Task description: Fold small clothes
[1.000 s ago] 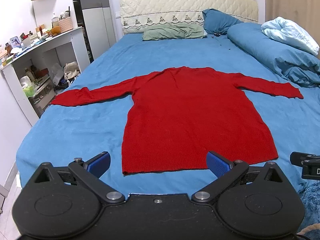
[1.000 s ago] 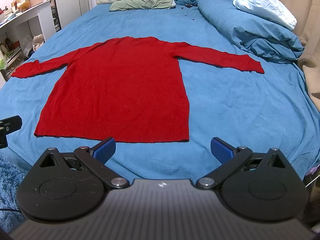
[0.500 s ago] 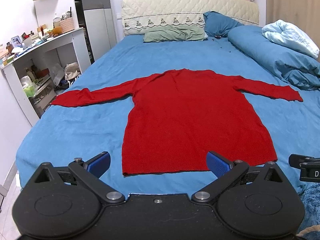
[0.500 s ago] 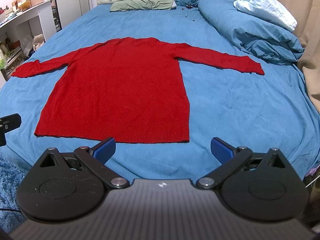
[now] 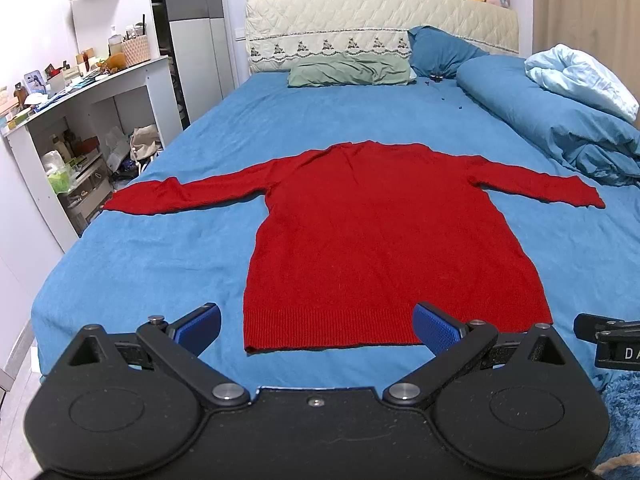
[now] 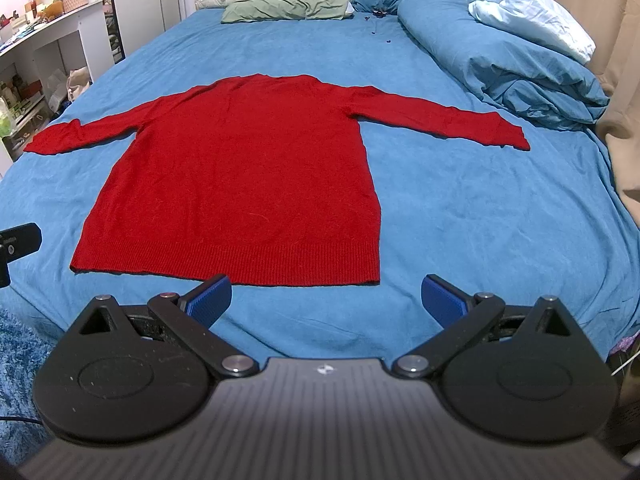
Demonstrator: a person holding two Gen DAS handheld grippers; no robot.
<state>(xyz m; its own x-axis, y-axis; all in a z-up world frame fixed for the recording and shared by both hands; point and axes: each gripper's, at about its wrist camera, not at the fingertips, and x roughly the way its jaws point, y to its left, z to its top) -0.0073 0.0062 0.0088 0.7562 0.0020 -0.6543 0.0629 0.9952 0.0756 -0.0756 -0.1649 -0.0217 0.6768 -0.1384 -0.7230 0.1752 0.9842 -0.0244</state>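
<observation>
A red long-sleeved knitted sweater [image 5: 380, 248] is laid flat on a bed covered with a blue sheet [image 5: 160, 264], both sleeves spread outward and the ribbed hem turned toward the two tools. The neckline is directed away from them, toward a cream quilted headboard [image 5: 380, 20].

The left gripper [image 5: 316, 326] is held above the near edge of the bed with its blue-padded fingers [image 5: 198, 326] set wide apart; nothing is held between them. In the left wrist view, the hem is seen just ahead of the fingers. The left corner of the hem lies between the two pads, and the right pad is seen in front of the hem's middle portion. No contact with the fabric is shown.

The right gripper [image 6: 326, 298] is likewise held with its blue pads [image 6: 442, 300] spread wide and empty. In the right wrist view, the right corner of the hem lies ahead and between the pads, and the left pad overlaps the hem line in the picture; whether it touches the fabric cannot be told.

Beyond the sweater, a green pillow [image 5: 348, 70] and a dark blue pillow [image 5: 440, 54] are placed against the headboard. A rolled blue duvet [image 6: 500, 52] lies ahead and to the right of both tools, well apart from the right sleeve's cuff. A white desk [image 5: 92, 88] stands to the left of the bed.
</observation>
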